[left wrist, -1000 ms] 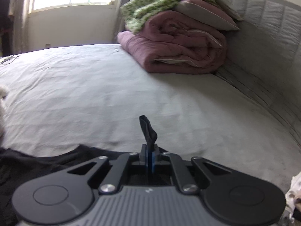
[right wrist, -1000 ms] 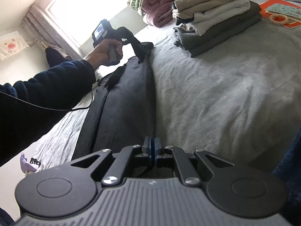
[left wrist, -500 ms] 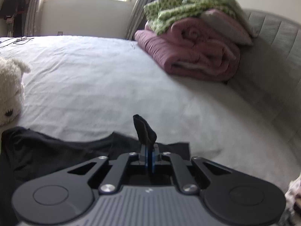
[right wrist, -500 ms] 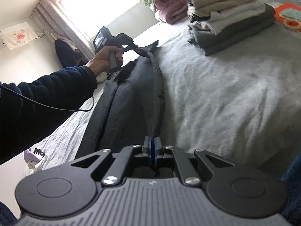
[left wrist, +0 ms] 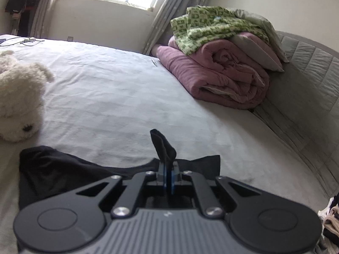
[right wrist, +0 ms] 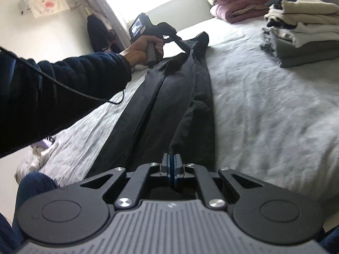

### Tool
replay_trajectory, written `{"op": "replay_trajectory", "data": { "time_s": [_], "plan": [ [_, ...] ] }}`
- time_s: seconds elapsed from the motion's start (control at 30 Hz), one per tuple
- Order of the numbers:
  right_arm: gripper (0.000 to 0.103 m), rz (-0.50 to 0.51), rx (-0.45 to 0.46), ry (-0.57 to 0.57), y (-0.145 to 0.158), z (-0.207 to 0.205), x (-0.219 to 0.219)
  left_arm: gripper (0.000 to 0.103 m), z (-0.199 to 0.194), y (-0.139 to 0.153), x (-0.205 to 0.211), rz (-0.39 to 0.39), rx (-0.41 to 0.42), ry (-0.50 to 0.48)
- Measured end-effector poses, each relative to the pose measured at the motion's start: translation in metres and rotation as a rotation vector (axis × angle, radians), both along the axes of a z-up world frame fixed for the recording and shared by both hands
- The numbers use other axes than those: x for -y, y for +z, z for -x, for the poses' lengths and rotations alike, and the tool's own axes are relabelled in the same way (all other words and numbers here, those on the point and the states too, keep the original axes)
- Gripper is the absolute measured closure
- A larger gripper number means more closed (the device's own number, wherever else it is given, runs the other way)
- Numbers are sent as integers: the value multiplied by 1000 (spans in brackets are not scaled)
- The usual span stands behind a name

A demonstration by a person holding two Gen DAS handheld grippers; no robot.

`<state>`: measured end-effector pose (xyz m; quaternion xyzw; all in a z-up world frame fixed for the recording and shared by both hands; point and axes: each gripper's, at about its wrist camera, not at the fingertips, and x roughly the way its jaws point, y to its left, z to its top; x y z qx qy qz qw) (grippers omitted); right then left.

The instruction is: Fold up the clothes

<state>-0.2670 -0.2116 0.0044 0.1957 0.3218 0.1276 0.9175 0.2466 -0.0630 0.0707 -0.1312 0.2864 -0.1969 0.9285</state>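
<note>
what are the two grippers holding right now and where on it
Both are shut on the black garment stretched along the bed. The left gripper pinches a bunched bit at its far end; the right gripper pinches the edge at its near end.

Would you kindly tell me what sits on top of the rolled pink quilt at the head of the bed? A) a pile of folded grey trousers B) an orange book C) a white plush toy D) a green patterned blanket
D: in the left wrist view a green patterned blanket is heaped on the rolled pink quilt beside the grey headboard.
</note>
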Motion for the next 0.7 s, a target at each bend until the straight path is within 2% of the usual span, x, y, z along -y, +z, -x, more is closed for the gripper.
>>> {"op": "replay_trajectory", "data": {
  "time_s": [0.23, 0.47, 0.7],
  "plan": [
    [98, 23, -15, 45, -7, -6, -16, 99, 1, -5, -33, 80, 11, 37],
    [98, 46, -10, 79, -9, -12, -29, 99, -2, -22, -56, 99, -36, 96],
    [98, 69, 16, 123, -5, -15, -41, 99, -4, -22, -61, 101, -32, 107]
  ]
}}
